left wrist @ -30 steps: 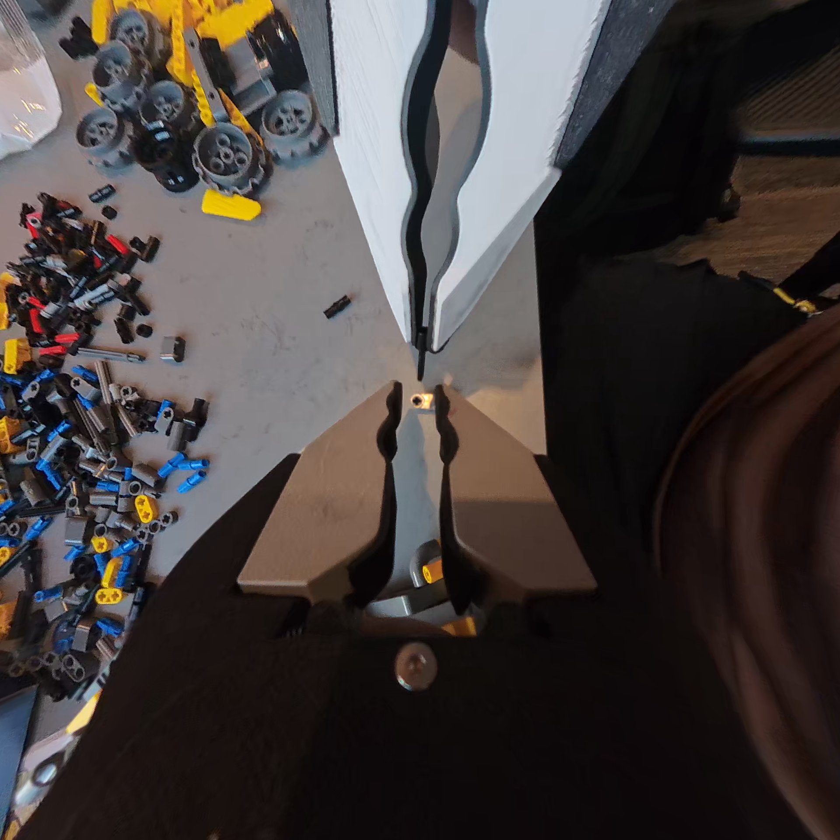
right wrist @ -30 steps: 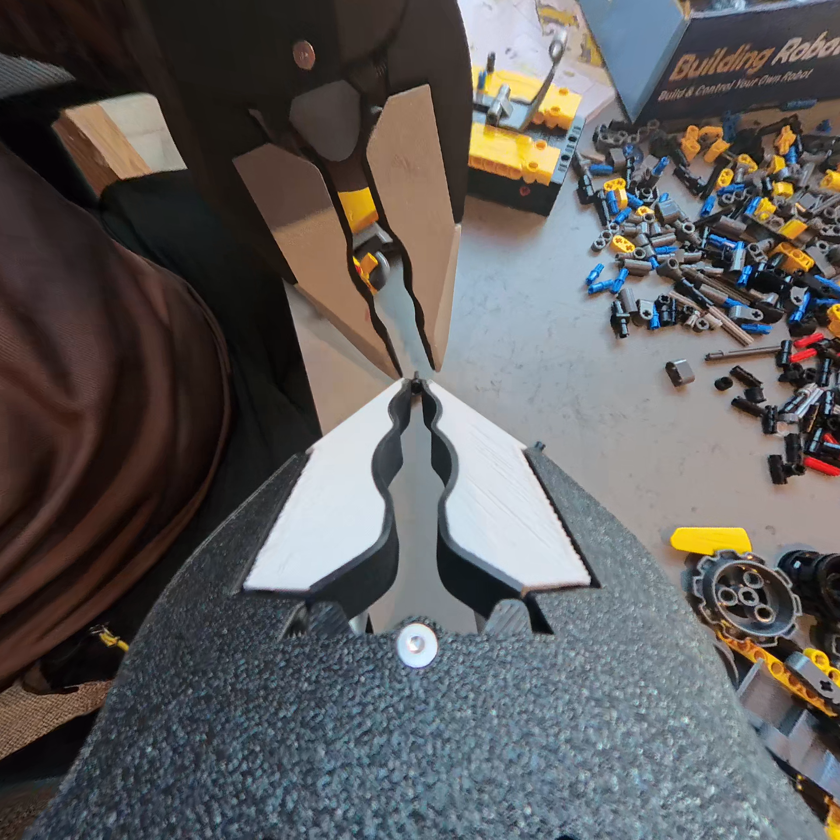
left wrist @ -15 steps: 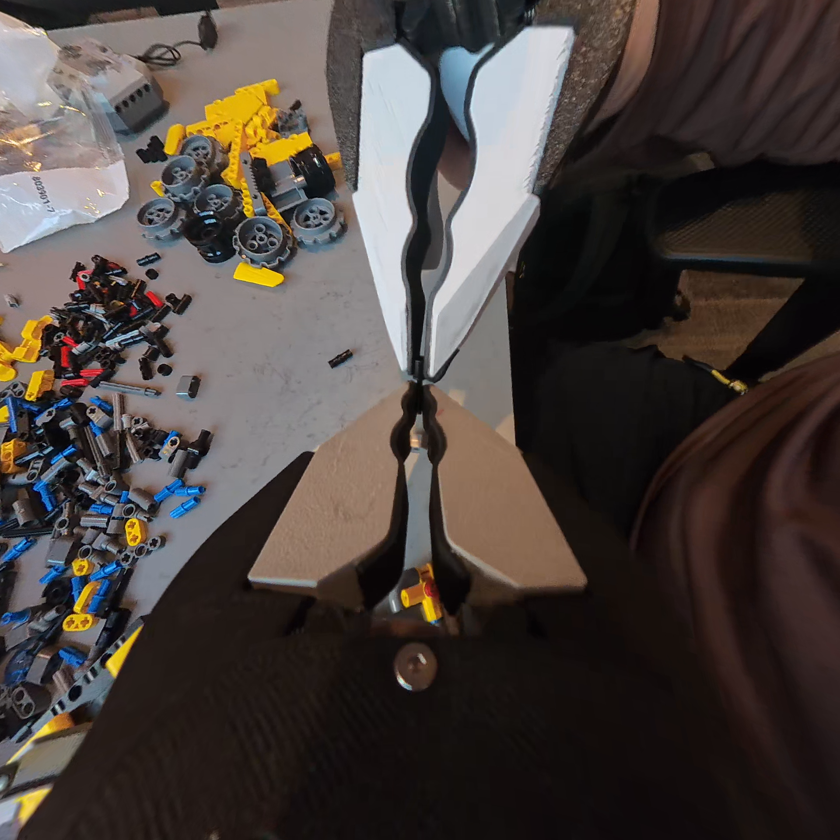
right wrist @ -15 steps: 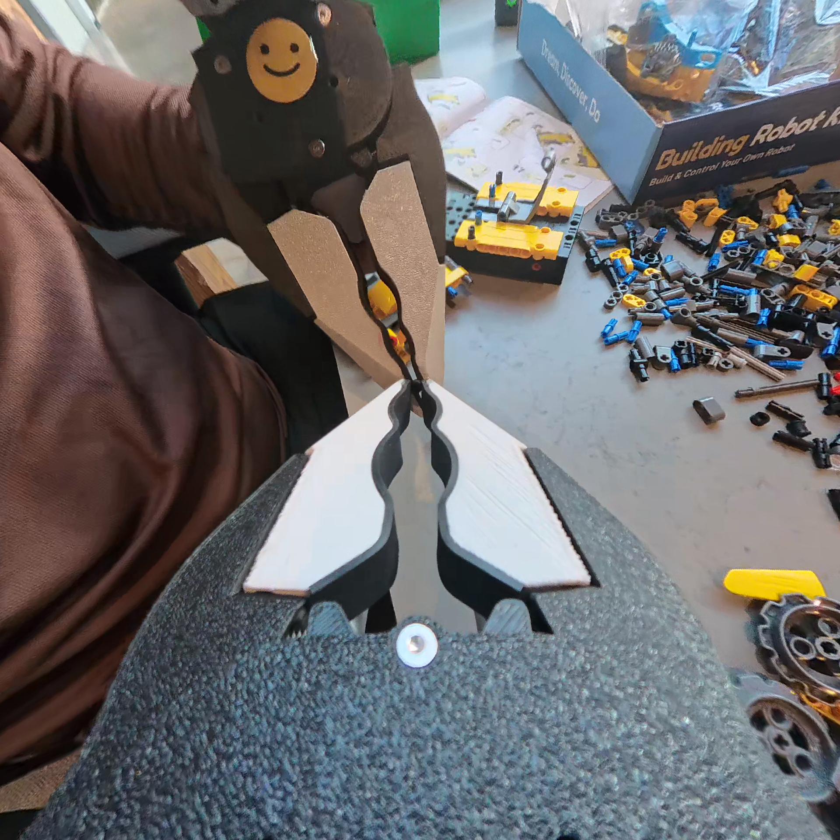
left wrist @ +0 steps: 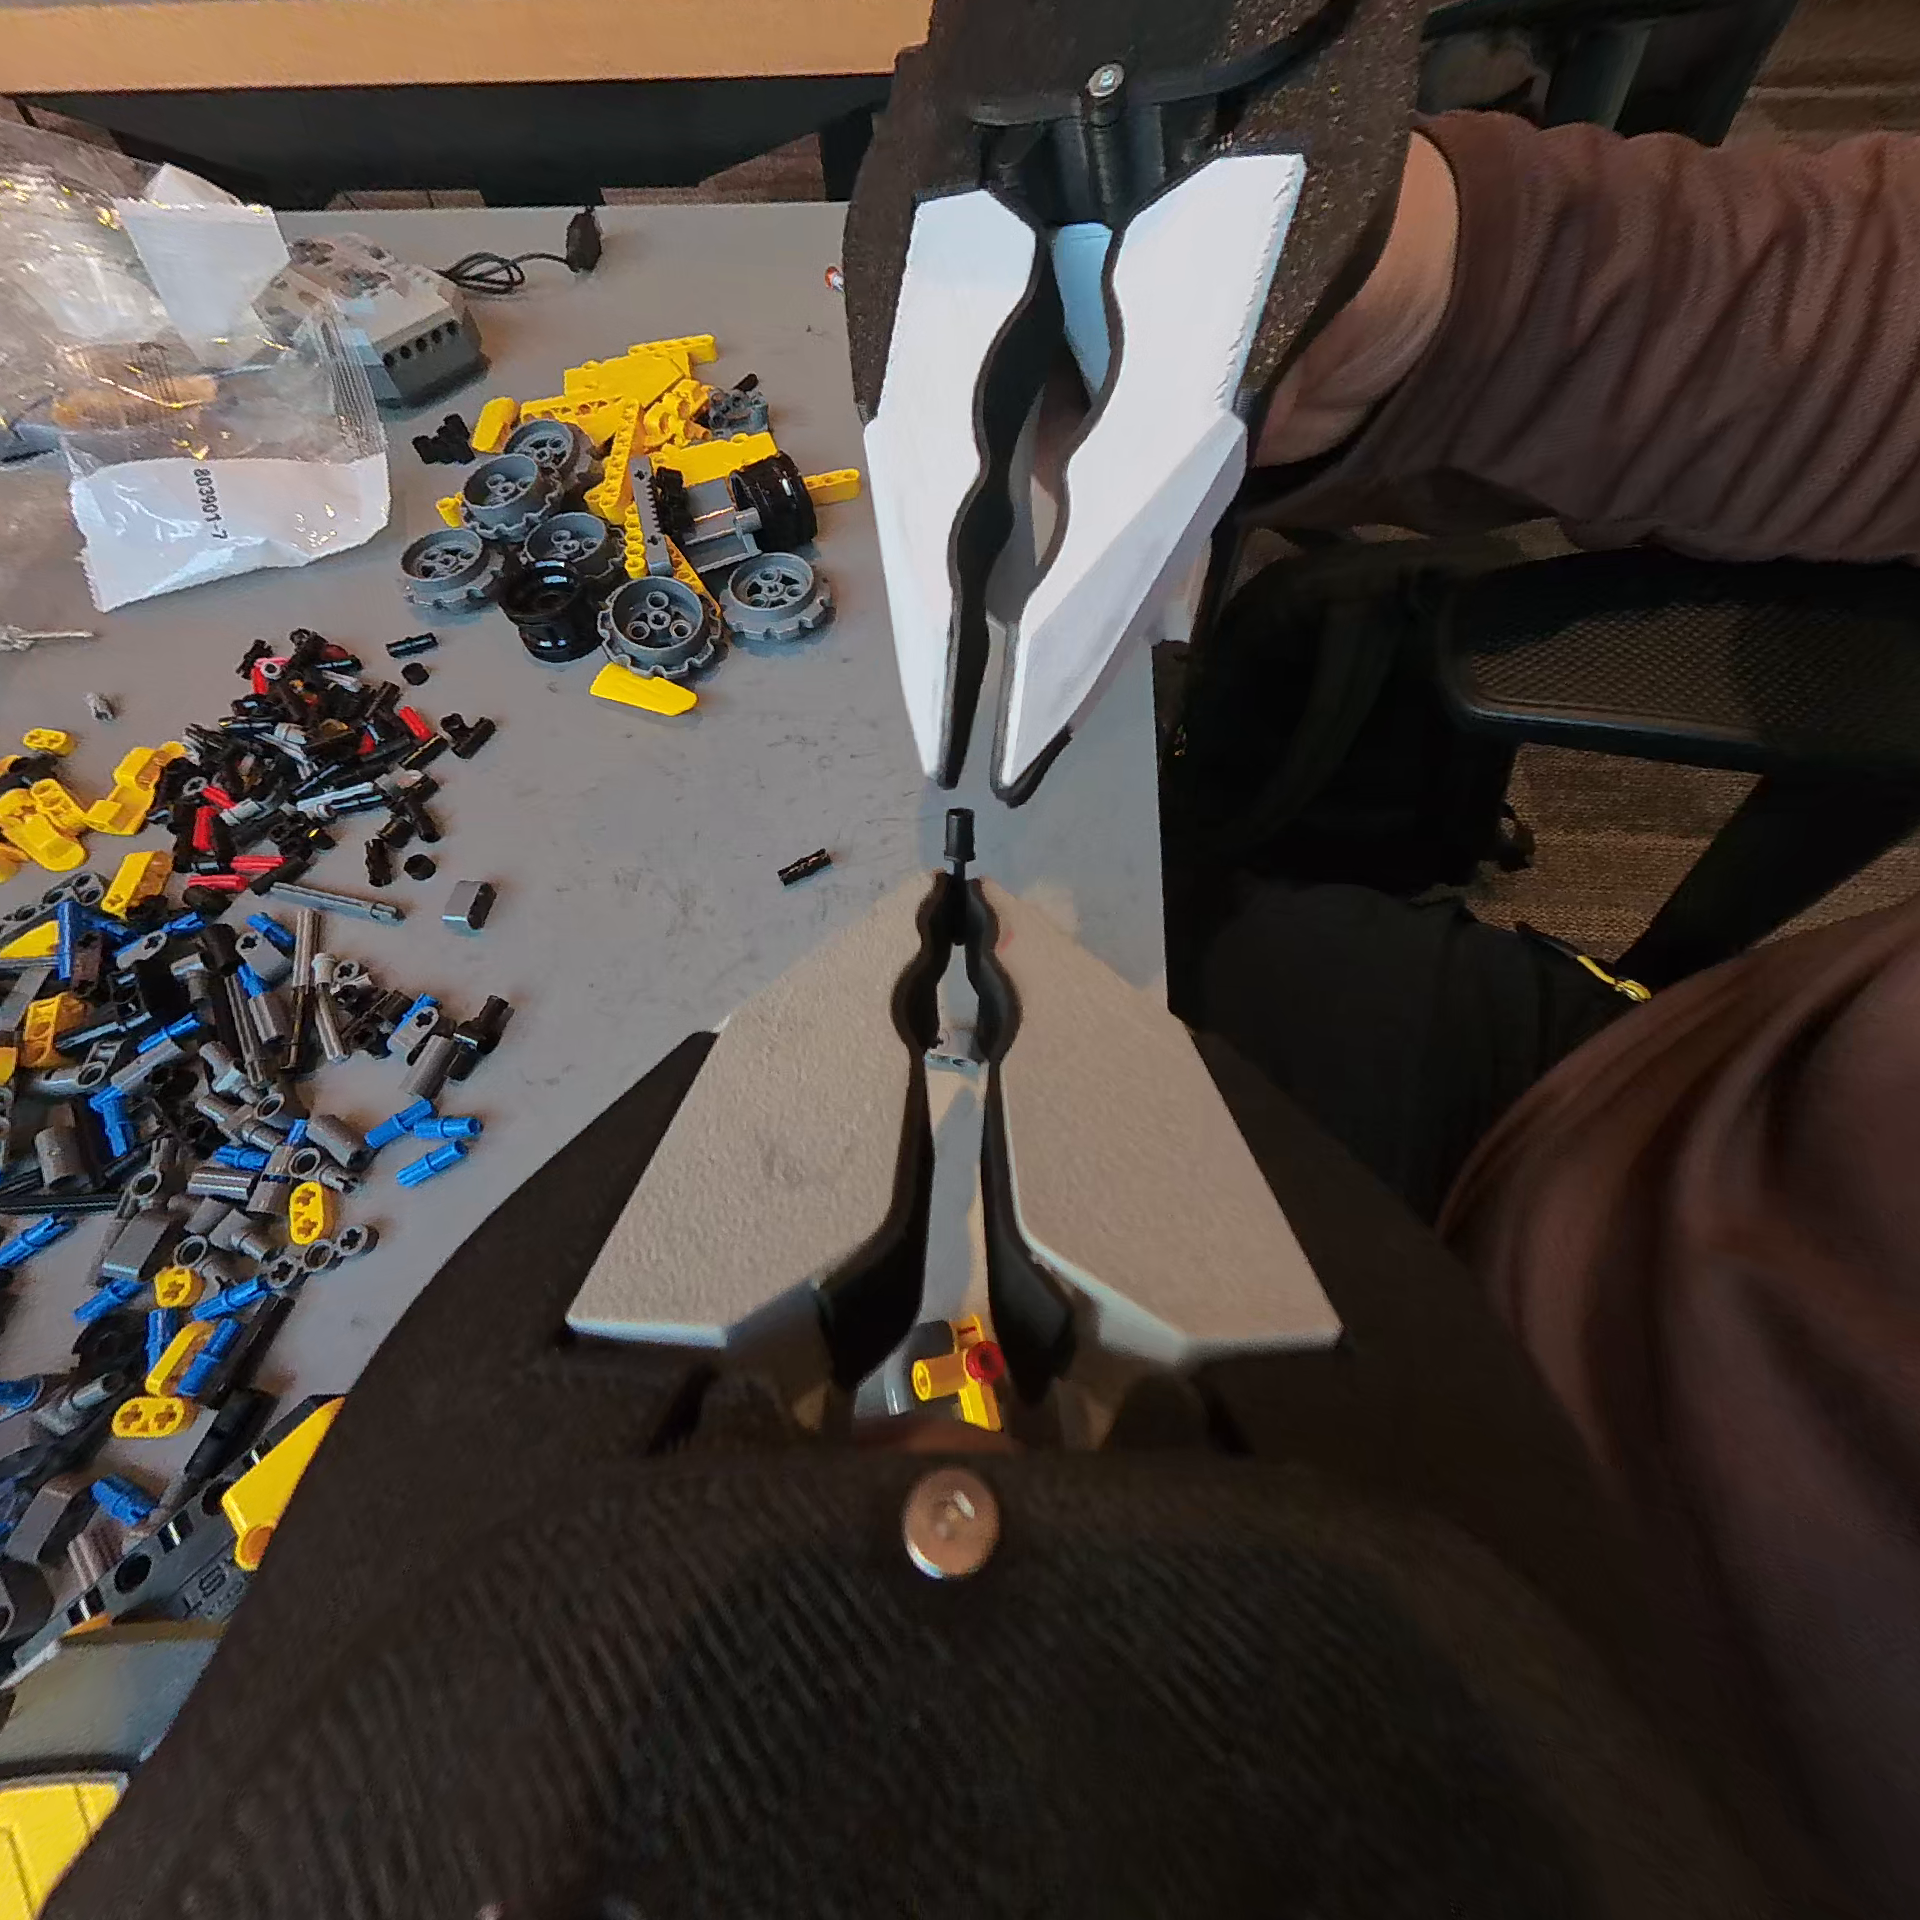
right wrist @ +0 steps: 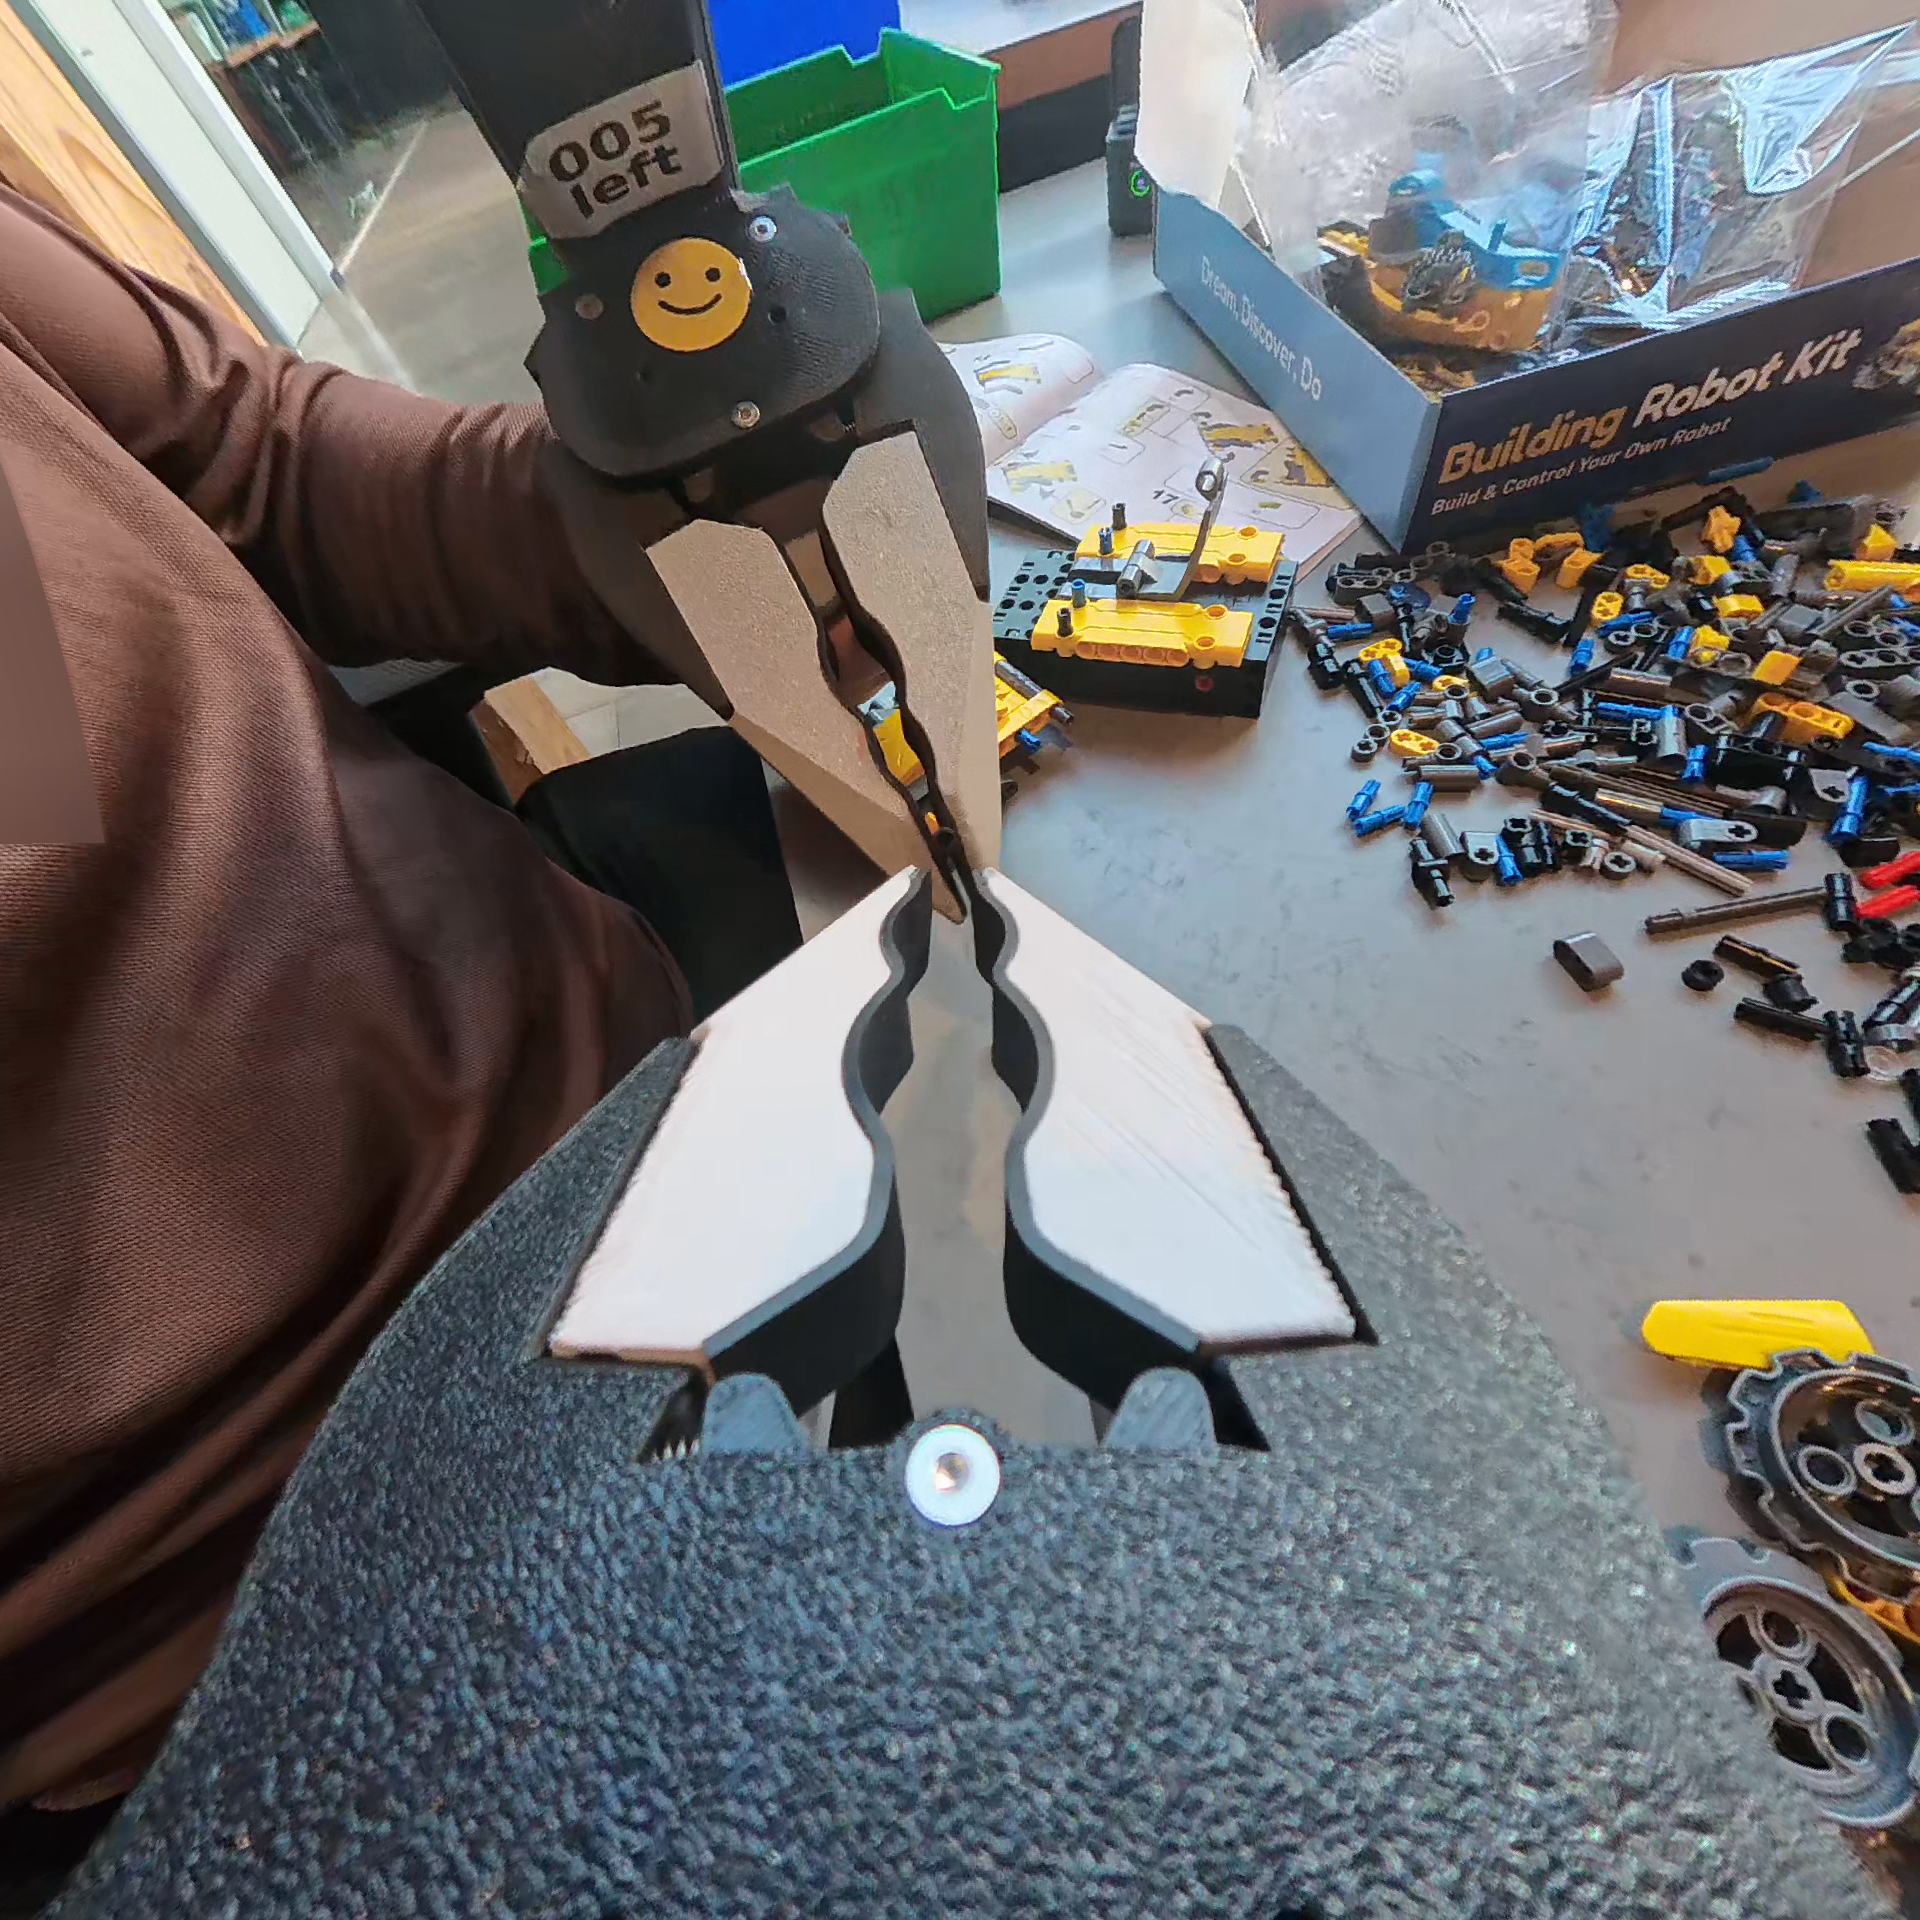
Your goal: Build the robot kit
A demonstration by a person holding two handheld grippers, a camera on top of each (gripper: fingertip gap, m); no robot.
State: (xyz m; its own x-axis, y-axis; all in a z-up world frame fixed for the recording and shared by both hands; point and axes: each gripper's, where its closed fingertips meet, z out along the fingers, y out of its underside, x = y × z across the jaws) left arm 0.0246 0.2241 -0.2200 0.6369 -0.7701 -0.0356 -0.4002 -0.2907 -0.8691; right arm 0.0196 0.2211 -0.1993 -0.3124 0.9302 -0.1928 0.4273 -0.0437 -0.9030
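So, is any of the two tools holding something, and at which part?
The left tool pinches a small black pin by its lower end; the upper end sticks out free. The right tool is slightly open and holds nothing.

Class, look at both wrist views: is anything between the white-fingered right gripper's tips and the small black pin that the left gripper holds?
Nothing visible. The black pin juts from the shut left gripper; only air separates it from the right gripper.

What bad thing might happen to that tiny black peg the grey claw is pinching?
The left gripper grips the black pin only by its end, so it might slip out. It hangs near the table edge, so it could drop to the floor. The right gripper, tips slightly open, might knock it askew.
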